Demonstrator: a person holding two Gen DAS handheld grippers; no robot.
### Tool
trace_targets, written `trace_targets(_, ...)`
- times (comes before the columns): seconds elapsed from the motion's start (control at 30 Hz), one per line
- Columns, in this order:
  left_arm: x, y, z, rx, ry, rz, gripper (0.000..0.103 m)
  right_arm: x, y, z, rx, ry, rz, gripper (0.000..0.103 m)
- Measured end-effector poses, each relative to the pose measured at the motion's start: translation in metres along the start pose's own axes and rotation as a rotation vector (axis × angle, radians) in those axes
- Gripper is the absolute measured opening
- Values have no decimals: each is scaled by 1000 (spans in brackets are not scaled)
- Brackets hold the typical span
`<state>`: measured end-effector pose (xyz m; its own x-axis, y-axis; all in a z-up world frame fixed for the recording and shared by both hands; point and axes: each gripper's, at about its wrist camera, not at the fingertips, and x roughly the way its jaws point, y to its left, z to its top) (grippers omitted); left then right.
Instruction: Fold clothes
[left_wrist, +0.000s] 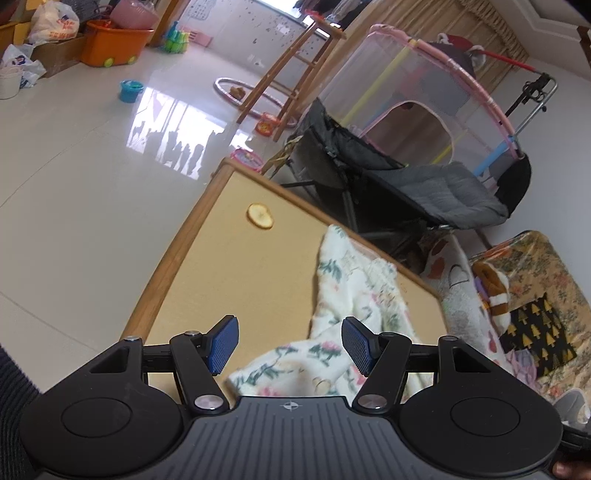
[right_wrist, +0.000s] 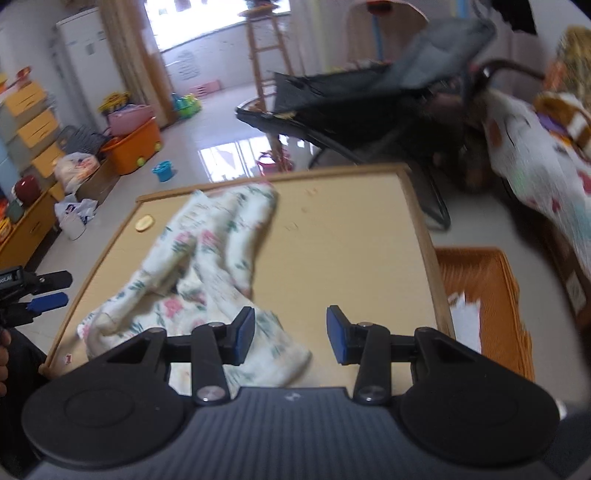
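Observation:
A crumpled white floral garment (left_wrist: 354, 280) (right_wrist: 207, 251) lies on the low wooden table (left_wrist: 221, 266) (right_wrist: 351, 240), running from its far side to the near edge. My left gripper (left_wrist: 290, 345) hovers open over the garment's near end; the cloth shows between its blue pads but lies below them. My right gripper (right_wrist: 290, 334) is open above the garment's near right corner, with nothing pinched between its pads. At the left edge of the right wrist view, the left gripper (right_wrist: 55, 290) hangs beside the table.
A small round yellow piece (left_wrist: 260, 216) (right_wrist: 144, 223) lies on the table's far left. An orange woven basket (right_wrist: 487, 295) with white paper stands to the right of the table. A grey reclining chair (left_wrist: 424, 184) stands behind it, and a cushioned sofa (left_wrist: 535, 277) is at right.

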<state>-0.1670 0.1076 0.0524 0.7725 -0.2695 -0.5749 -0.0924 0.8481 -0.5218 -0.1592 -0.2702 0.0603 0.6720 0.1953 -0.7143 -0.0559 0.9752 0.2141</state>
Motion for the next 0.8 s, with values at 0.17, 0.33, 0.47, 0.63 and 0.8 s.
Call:
trace_targets(0.17, 8, 6, -6, 27, 33, 61, 64, 4, -5, -8, 25, 7, -13, 42)
trace_targets(0.33, 12, 9, -9, 30, 58, 58, 64, 7, -7, -12, 42, 11, -9, 42)
trace_targets(0.47, 15, 10, -14, 54, 81, 48, 62, 11, -7, -17, 47, 34, -6, 42)
trace_targets(0.63, 25, 7, -21, 90, 116, 68, 60, 12, -3, -21, 24, 46, 4, 42)
trace_targets(0.8, 27, 1, -25, 141, 125, 77, 59, 14, -3, -22, 29, 53, 9, 42)
